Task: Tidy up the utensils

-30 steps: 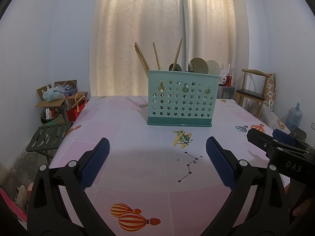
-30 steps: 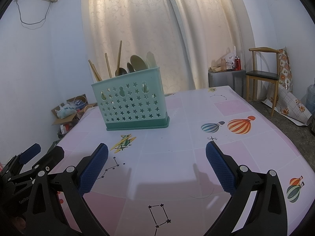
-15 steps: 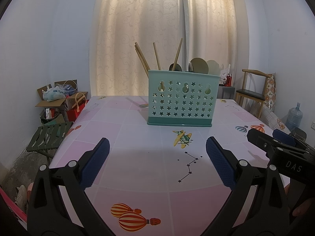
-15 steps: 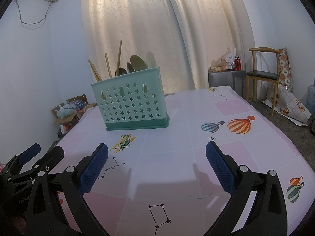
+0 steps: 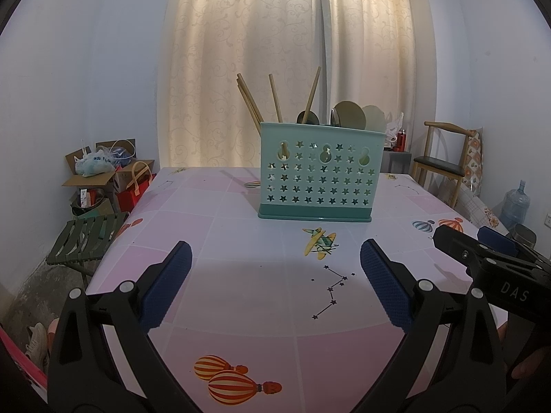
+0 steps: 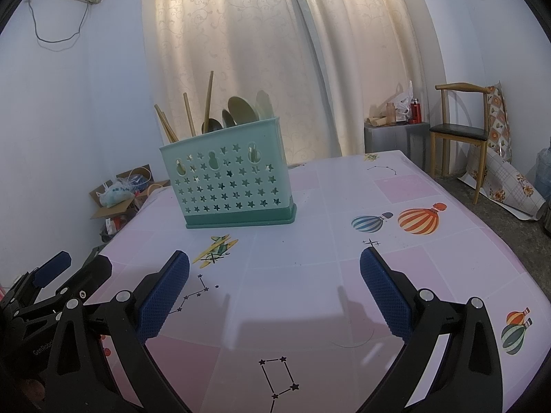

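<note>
Comparing this moment with the views of a second ago, I find nothing has shifted: my left tongs (image 5: 275, 275) and right tongs (image 6: 274, 284) stay spread wide and empty, low in each frame above the bench (image 5: 261, 296). The teal star-punched caddy (image 5: 318, 175) stands upright at centre frame, well apart from both, with chopsticks (image 5: 275, 98) and spoons (image 5: 349, 115) poking out of its top. I judge the sorting finished, since I see no loose utensil on the bench. Readable writing: "DAS" on the other tool at the lower right of the left view, and what looks like "GenRobot" at the lower left of the right view.
</note>
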